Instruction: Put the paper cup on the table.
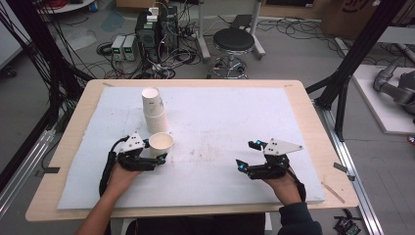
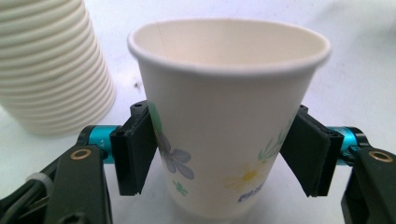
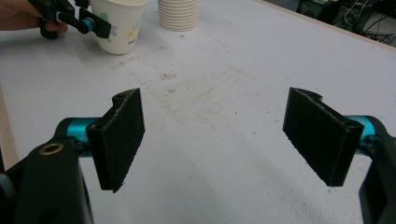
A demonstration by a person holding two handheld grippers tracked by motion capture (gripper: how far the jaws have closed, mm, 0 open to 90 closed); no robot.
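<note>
A flowered white paper cup [image 1: 161, 142] [image 2: 224, 116] stands upright on the white mat, just in front of a tall stack of paper cups [image 1: 153, 110] [image 2: 51, 70]. My left gripper [image 1: 160, 155] [image 2: 219, 158] reaches in from the near side, with its black pads against both sides of the cup's lower half. My right gripper [image 1: 247, 154] [image 3: 224, 135] hovers low over the mat at the right, jaws wide apart and nothing between them. In the right gripper view the cup [image 3: 119, 28], the stack [image 3: 178, 14] and the left gripper [image 3: 100, 28] appear far off at the top left.
The white mat [image 1: 220, 112] covers most of a wooden table [image 1: 313, 127]. A faint stain marks the mat's middle [image 3: 187, 102]. Behind the table are a black stool [image 1: 234, 41], electronics boxes [image 1: 154, 29] and cables on the floor.
</note>
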